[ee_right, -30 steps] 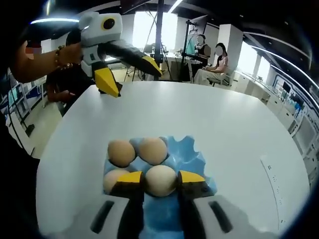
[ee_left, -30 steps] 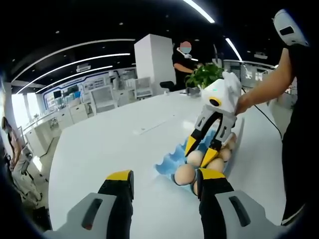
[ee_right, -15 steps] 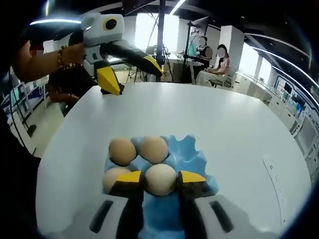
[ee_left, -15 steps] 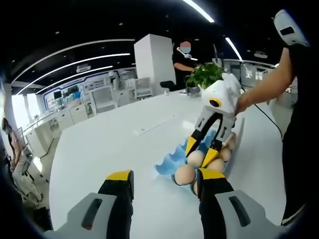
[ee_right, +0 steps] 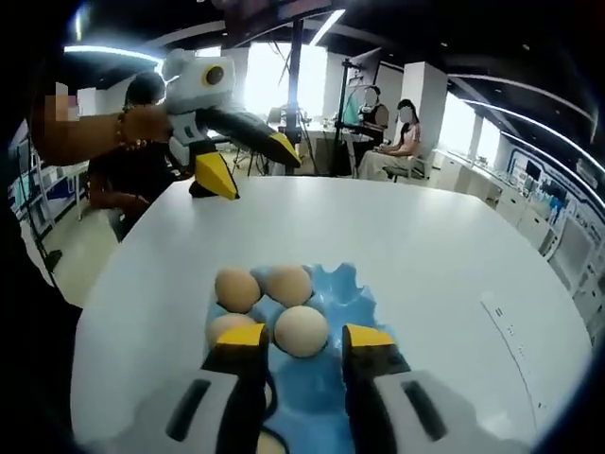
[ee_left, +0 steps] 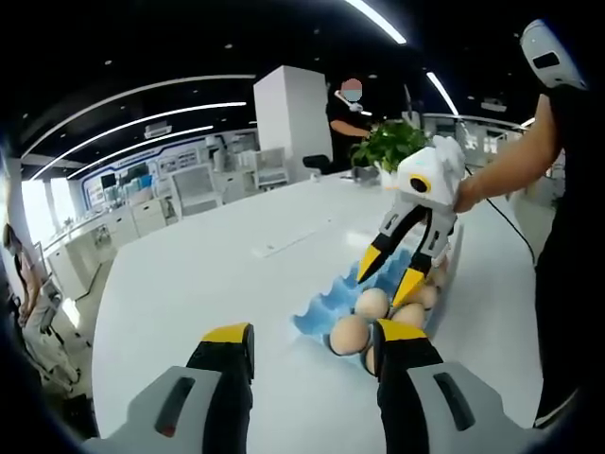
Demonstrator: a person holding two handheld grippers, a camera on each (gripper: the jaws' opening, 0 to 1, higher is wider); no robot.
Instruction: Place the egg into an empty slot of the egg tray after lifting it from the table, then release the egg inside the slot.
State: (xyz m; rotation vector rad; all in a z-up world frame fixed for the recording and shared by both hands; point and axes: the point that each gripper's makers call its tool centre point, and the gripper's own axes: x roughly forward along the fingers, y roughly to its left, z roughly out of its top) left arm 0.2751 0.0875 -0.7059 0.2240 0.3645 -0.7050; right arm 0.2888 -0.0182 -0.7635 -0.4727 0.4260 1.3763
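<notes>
A wide white table carries a blue egg tray, where four eggs now sit in neighbouring slots. The right gripper hangs just above the tray, jaws apart and empty — the pale egg rests in its slot between and beyond the yellow tips, apparently released. The left gripper (idle, jaws spread, holding nothing) waits off the tray's near end, seemingly kept clear so the right has room to work.
</notes>
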